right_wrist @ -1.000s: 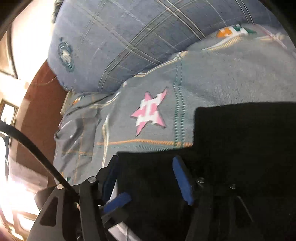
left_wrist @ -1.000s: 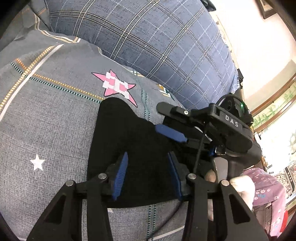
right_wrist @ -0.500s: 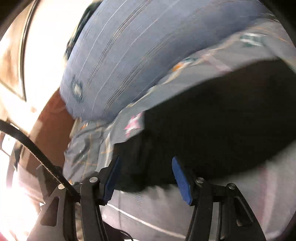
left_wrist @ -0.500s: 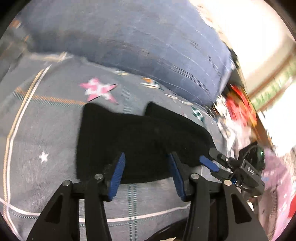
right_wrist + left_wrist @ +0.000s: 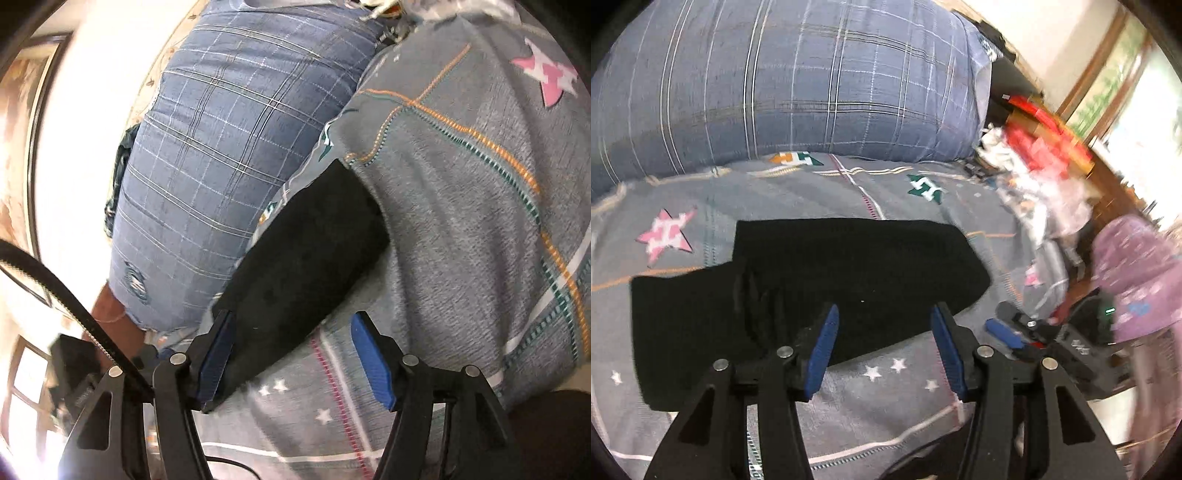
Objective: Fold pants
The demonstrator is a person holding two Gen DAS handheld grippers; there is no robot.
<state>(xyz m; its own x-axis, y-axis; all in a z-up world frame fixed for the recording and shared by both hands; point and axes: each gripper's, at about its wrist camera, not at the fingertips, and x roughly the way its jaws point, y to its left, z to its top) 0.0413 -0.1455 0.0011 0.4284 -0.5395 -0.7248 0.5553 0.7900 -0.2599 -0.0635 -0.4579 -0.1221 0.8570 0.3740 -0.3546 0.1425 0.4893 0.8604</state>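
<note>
The black pants lie folded flat on the grey patterned bedspread. One layer sticks out to the left under the upper layer. My left gripper is open and empty above the pants' near edge. My right gripper shows at the lower right of the left wrist view, off the pants' right end. In the right wrist view my right gripper is open and empty, with the pants just ahead of its left finger.
A large blue plaid pillow lies behind the pants and also shows in the right wrist view. Cluttered red and white items and a pink floral cloth lie off the bed's right side.
Both grippers have pulled back from the pants and stand open above the bedspread. The pants, gathered under the grippers before, now lie folded and released.
</note>
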